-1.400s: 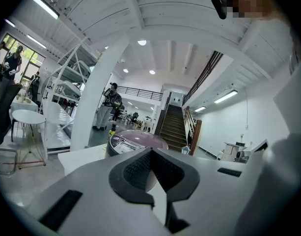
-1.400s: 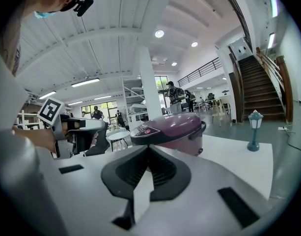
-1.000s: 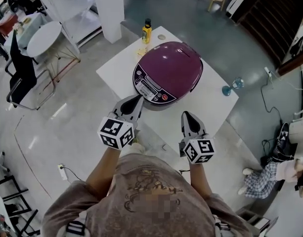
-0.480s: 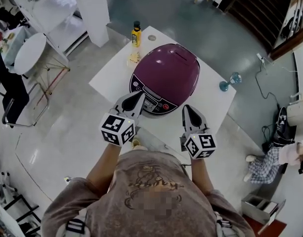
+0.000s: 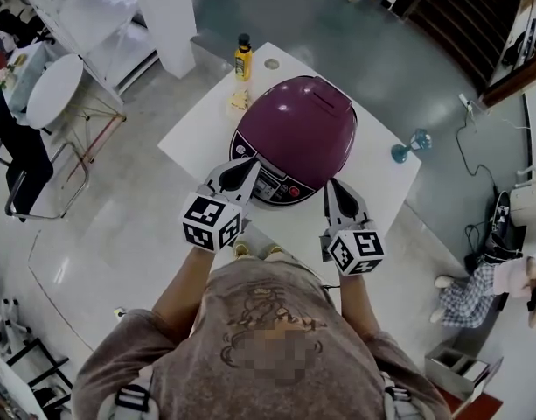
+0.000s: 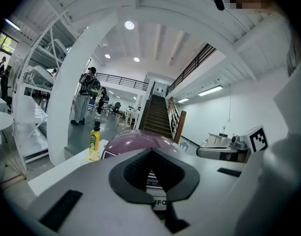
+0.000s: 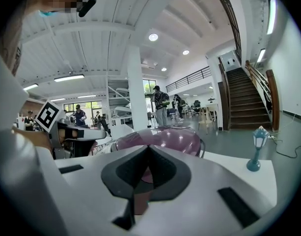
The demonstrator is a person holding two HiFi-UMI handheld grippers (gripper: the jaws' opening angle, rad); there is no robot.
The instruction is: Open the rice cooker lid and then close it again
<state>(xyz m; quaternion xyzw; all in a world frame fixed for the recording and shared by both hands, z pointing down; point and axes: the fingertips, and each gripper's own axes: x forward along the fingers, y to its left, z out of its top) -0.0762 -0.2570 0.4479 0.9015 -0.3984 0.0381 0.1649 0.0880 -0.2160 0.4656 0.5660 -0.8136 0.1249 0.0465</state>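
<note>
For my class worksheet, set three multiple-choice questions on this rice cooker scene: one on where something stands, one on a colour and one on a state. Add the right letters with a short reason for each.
1. Where does the yellow bottle stand?
A) at the far corner of the table, beyond the rice cooker
B) on the floor
C) on top of the cooker

2. What colour is the cooker's lid?
A) white
B) purple
C) green

3. What state is the lid in?
A) down and shut
B) swung fully up
C) taken off and laid beside the cooker

Answers:
1 A: in the head view the bottle stands apart from the cooker at the table's far corner.
2 B: the domed top looks purple in all three views.
3 A: the lid sits flat on the body and none of the inside shows.
</note>
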